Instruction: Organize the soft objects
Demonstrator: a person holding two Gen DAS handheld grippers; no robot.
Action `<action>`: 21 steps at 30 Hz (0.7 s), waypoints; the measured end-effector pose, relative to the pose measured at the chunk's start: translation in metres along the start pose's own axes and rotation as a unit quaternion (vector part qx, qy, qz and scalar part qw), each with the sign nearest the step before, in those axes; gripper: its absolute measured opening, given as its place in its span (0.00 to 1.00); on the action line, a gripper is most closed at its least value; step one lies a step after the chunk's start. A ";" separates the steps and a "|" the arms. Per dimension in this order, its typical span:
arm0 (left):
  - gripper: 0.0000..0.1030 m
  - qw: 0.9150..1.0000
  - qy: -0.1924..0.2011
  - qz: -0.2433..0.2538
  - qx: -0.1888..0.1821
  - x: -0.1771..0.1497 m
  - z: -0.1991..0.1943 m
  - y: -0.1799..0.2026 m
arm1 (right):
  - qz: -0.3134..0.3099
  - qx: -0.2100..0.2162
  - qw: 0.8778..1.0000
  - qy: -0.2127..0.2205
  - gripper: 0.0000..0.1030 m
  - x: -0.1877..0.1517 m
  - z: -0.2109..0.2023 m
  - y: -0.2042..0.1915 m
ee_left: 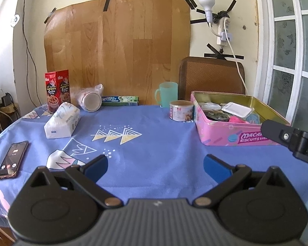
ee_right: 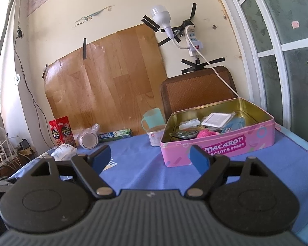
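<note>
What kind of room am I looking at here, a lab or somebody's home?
Most likely a lived-in home: a table under a patterned blue tablecloth, everyday clutter like a tissue pack and a pink biscuit tin, and a power strip taped to the wall.

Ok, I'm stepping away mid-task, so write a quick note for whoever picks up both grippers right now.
Left gripper: open, empty, hovering over the blue patterned tablecloth.
Right gripper: open, empty, facing the pink macaron biscuit tin.
A fuzzy pink soft item already lies in the tin among other things.
The white soft tissue pack lies out on the cloth, left side; probably next to go.
</note>
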State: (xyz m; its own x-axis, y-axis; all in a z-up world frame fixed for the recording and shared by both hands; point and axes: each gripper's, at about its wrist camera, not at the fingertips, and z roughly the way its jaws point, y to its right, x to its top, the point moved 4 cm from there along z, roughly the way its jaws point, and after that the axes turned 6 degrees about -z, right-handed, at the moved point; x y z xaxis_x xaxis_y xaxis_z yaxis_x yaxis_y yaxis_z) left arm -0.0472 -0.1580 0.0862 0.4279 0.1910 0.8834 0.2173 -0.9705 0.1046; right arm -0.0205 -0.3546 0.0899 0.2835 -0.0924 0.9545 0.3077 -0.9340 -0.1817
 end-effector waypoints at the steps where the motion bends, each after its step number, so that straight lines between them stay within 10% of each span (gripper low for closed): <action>1: 1.00 1.000 0.000 0.000 0.001 0.000 0.000 0.000 | -0.001 0.002 1.000 -0.003 0.84 -0.001 0.001 -0.001; 21: 1.00 0.998 0.041 0.037 0.005 -0.004 -0.026 0.007 | 0.000 0.001 1.000 -0.015 0.86 -0.004 0.001 -0.009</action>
State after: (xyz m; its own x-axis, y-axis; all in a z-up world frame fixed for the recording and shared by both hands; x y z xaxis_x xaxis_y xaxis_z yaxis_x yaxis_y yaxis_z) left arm -0.0703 -0.1697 0.0954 0.3693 0.1063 0.9232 0.1972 -0.9798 0.0339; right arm -0.0240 -0.3456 0.0873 0.3100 -0.0817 0.9472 0.3094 -0.9334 -0.1818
